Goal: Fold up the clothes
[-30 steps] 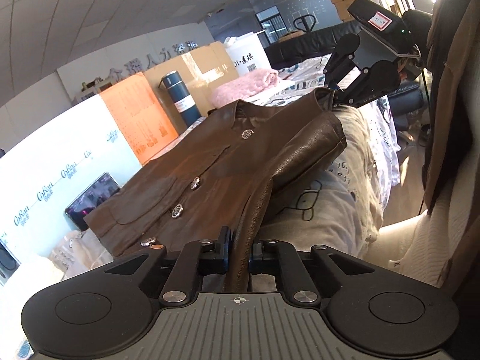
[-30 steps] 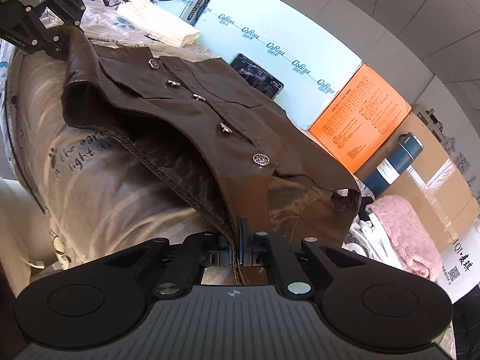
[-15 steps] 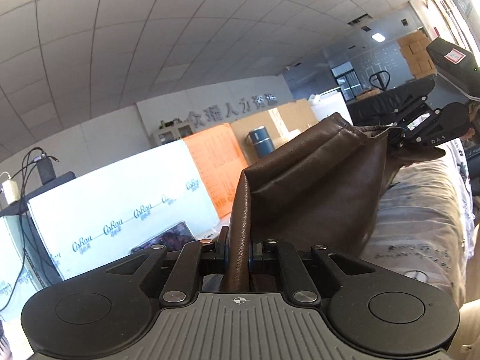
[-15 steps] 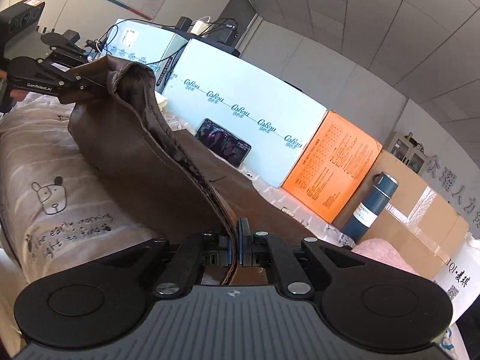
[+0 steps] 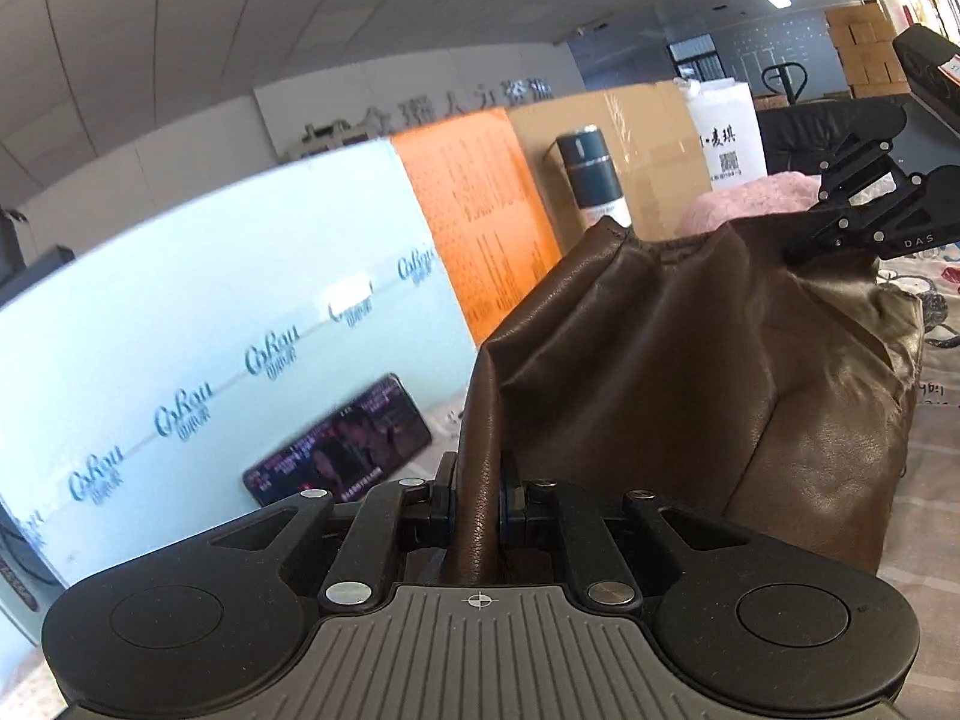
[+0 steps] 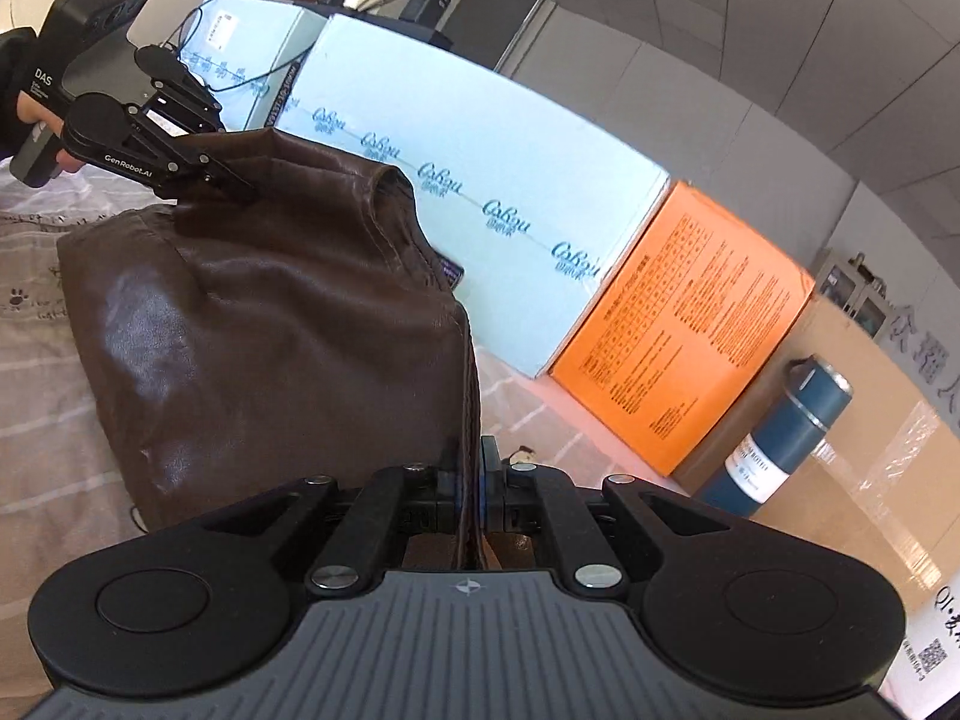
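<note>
A brown leather jacket hangs as a raised fold between my two grippers, above a pale printed bedsheet. My left gripper is shut on one edge of the jacket. My right gripper is shut on the other edge of the jacket. Each gripper shows in the other's view: the right gripper at the far upper right, the left gripper at the upper left, both pinching the leather. The jacket's buttons and front are hidden inside the fold.
Behind the bed stand a light blue box, an orange box, a cardboard box and a dark blue bottle. A phone leans on the blue box. A pink knit lies at the back.
Both grippers have lifted the near side of the jacket off the bed and carried it away toward the boxes, so the flat buttoned front is now folded under and out of sight.
</note>
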